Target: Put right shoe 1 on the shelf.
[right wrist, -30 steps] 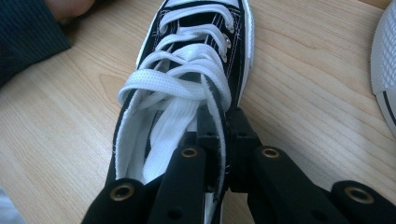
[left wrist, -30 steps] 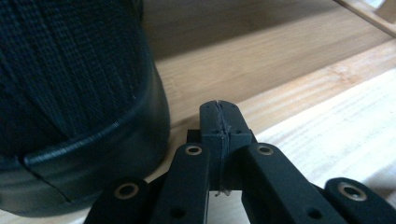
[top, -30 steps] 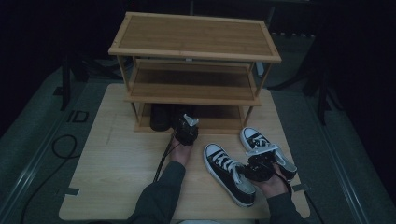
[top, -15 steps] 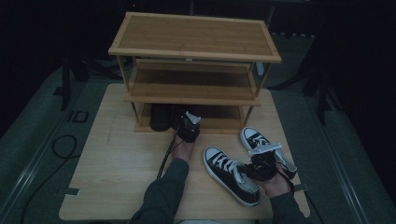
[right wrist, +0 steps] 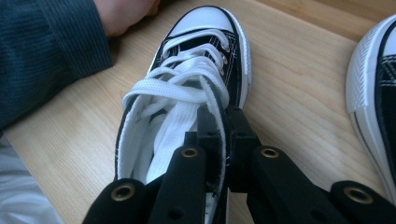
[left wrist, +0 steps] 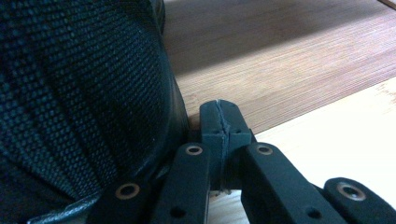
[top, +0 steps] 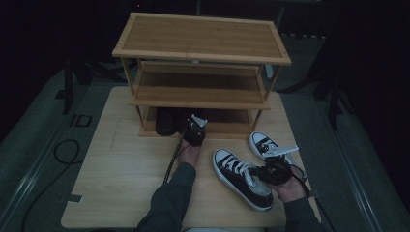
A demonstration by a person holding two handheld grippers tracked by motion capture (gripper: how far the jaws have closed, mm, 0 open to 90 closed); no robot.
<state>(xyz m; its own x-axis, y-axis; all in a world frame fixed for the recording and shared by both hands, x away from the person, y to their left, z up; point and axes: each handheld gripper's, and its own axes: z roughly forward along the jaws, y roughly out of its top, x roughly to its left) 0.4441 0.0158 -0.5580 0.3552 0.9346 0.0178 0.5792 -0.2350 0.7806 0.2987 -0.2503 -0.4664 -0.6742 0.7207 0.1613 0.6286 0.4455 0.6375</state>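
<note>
- While I look from above, nearest to me is my right gripper point(top: 265, 170), at the right front of the table point(top: 116, 183).
- Its jaws are pressed together on the side wall of the black sneaker point(top: 241, 179), next to the white laces point(right wrist: 187, 93), as the right gripper view shows. I see the thin canvas edge between the two pads.
- This sneaker lies on the table with its white toe cap point(right wrist: 208, 18) pointing away from me.
- Just to the right of it lies a second sneaker point(top: 265, 144), close beside but apart from the first one.
- Farther on, my left gripper point(top: 195, 129) is at the front edge of the lowest shelf of the wooden rack point(top: 203, 53).
- Its jaws are fully closed with nothing between them; the tips touch each other.
- Just beside these tips, in the left gripper view, stands a dark mesh shoe point(left wrist: 79, 102) on the lowest shelf. If the tips touch it, I cannot tell.
</note>
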